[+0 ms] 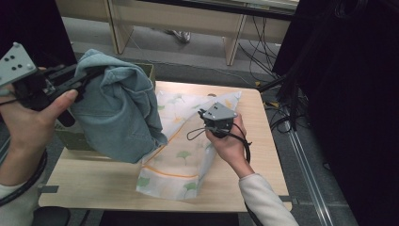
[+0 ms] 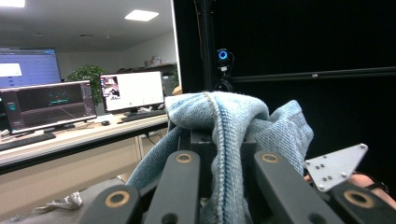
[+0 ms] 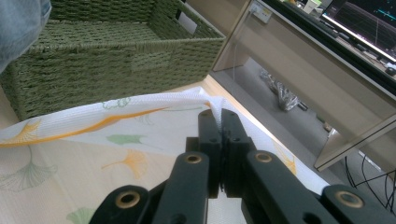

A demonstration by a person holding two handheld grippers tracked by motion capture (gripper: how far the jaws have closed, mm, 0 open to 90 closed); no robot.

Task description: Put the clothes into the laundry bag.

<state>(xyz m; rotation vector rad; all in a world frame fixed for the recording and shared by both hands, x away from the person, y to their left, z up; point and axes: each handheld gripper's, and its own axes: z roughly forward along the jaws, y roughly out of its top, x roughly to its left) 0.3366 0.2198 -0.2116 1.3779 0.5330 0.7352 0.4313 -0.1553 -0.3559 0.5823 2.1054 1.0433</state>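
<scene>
Left gripper jaws clamp denim garment aloft | right gripper jaws closed, pinching printed cloth | I'd lower denim squarely into green basket.

An office-like lab, judging by lit monitors on a long desk, ceiling light panels, black curtains and trailing floor cables.
</scene>
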